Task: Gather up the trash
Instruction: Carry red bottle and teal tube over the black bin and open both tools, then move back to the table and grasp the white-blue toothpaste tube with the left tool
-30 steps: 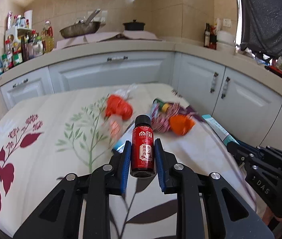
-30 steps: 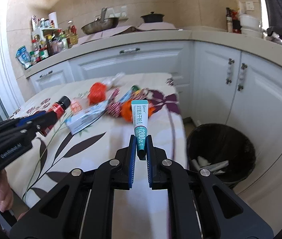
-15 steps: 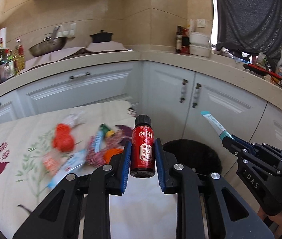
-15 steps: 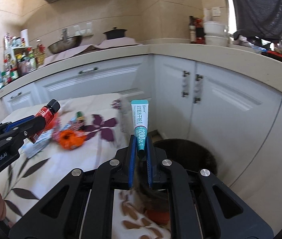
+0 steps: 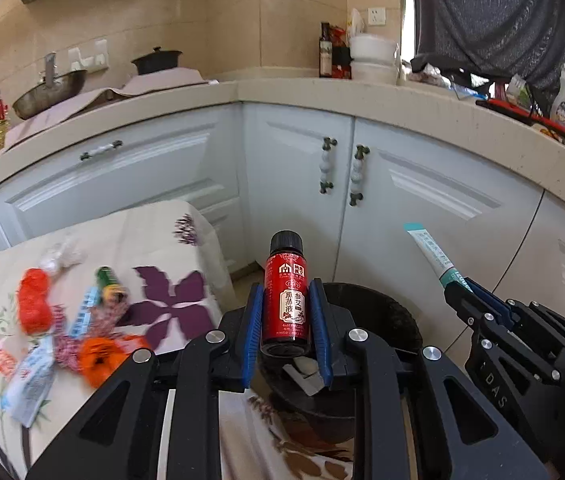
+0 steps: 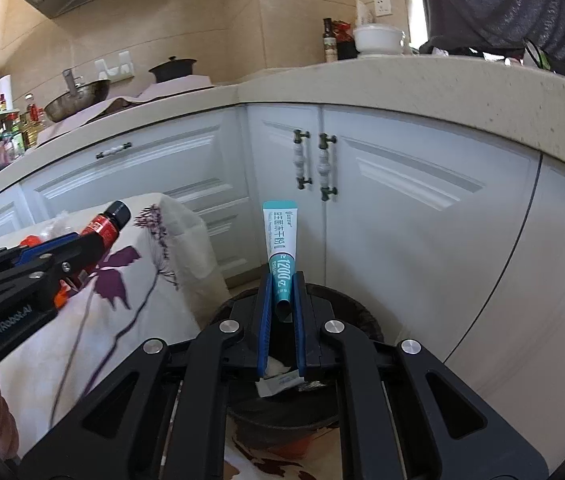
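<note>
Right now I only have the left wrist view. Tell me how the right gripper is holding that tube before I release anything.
Observer: The right gripper has its blue pads shut on the tube, which stands upright with its flat crimped end up.
Operator: Read me what the tube's face shows.
Observer: White upper half with printed characters, teal lower half marked 1200.
Operator: Report what is under that gripper.
Observer: The black trash bin is under it, and white paper scraps lie inside, seen between the fingers.
Operator: Confirm where my bottle sits from that side.
Observer: The red bottle is off to the left, over the tablecloth's edge, cap pointing up and right.
</note>
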`<state>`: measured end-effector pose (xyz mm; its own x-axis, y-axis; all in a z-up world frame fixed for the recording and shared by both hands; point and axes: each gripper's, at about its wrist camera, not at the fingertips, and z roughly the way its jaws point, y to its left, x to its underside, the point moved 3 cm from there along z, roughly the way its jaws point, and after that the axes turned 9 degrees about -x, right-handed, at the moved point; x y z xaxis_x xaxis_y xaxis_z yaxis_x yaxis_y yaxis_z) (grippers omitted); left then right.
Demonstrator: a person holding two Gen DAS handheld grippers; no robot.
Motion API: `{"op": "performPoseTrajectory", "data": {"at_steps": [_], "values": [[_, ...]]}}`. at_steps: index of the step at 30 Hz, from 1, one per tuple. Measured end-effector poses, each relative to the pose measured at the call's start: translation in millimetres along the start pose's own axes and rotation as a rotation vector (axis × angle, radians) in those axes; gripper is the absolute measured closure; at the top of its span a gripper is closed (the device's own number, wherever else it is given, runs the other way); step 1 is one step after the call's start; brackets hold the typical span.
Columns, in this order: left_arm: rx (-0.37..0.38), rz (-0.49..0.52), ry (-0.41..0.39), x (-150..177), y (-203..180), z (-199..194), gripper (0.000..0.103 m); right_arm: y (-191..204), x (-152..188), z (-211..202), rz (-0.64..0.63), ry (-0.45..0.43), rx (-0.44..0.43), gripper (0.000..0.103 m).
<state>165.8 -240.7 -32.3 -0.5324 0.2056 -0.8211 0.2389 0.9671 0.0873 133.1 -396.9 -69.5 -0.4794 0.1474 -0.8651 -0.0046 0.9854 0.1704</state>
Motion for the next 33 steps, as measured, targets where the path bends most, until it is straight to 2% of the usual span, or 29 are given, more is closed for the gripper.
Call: {"op": "performPoseTrajectory", "data": {"at_steps": [5, 10, 14, 17, 19, 23, 25, 29, 33], "values": [[0.007, 0.017, 0.037, -4, -22, 23, 0.078, -19, 4, 16, 0.022, 0.012, 0.012, 0.093], [0.007, 0.017, 0.12, -3, -38, 55, 0.078, -38, 11, 40, 0.052, 0.045, 0.02, 0.093], [-0.004, 0.03, 0.165, -1, -48, 77, 0.077, -48, 17, 59, 0.075, 0.074, 0.022, 0.082], [-0.007, 0.034, 0.173, 1, -51, 82, 0.064, -53, 19, 69, 0.097, 0.087, 0.031, 0.079], [-0.011, 0.033, 0.159, 0, -52, 79, 0.054, -53, 17, 66, 0.108, 0.076, 0.033, 0.079], [-0.023, 0.048, 0.097, -5, -48, 63, 0.048, -44, 9, 55, 0.101, 0.039, 0.043, 0.068], [-0.022, 0.043, 0.067, -11, -43, 55, 0.045, -38, 4, 49, 0.093, 0.026, 0.038, 0.066], [-0.033, 0.028, -0.011, -19, -23, 25, 0.038, -18, -8, 35, 0.077, -0.012, 0.026, 0.056], [-0.065, 0.007, -0.068, -22, 6, 2, 0.033, 7, -19, 20, 0.061, -0.049, -0.005, 0.055]]}}
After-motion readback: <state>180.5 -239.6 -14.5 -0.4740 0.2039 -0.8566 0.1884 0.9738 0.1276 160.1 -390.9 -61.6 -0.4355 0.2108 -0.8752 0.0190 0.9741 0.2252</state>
